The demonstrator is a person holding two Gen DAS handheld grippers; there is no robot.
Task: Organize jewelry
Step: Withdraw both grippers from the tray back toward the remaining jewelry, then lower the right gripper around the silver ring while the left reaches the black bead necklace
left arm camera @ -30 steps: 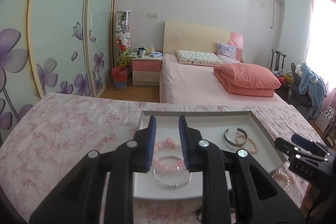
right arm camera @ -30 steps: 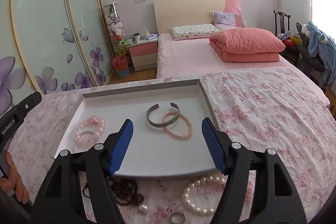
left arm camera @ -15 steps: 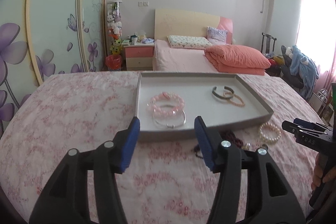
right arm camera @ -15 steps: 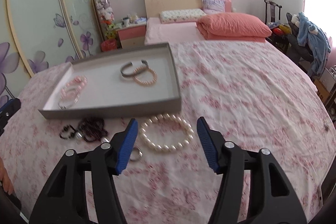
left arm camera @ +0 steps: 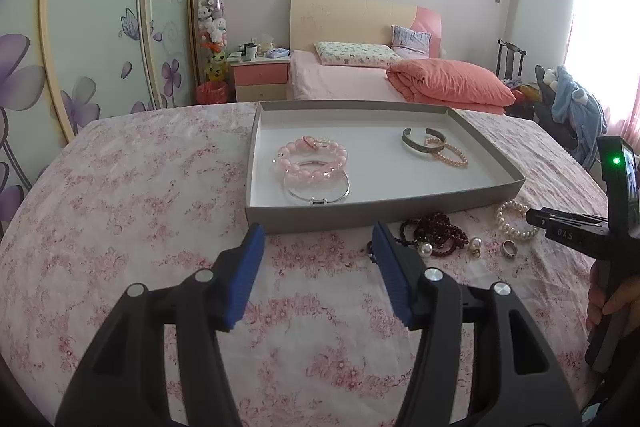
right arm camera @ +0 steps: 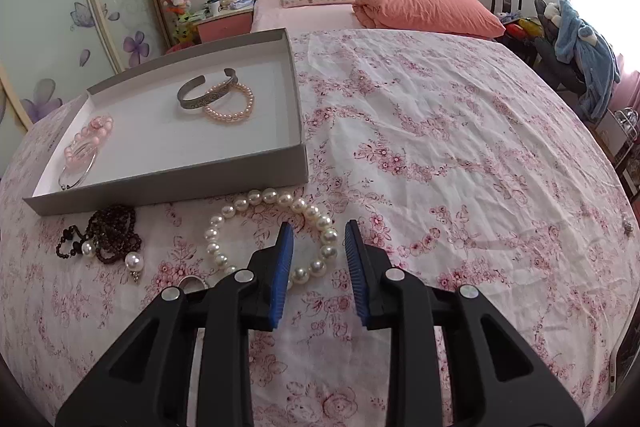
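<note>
1. white pearl bracelet (right arm camera: 272,235): lies flat on the floral bedspread (right arm camera: 440,147), outside the grey tray (right arm camera: 168,183) and just beside its near wall; a closed loop, so no true long axis and no pointing end; only slightly stretched left to right in the right wrist view.
2. right gripper (right arm camera: 318,247): jaws narrow and closing; the right-hand arc of the loop runs between them; pads not yet pressing on the beads as far as can be seen; nearer of the two to the bracelet.
3. left gripper (left arm camera: 318,259): jaws about half wide and opening, nothing between them; aimed at the tray's near wall, well apart from the pearls.
4. judged next: pinch the arc across the strand, lift, carry up-left into the tray.
</note>
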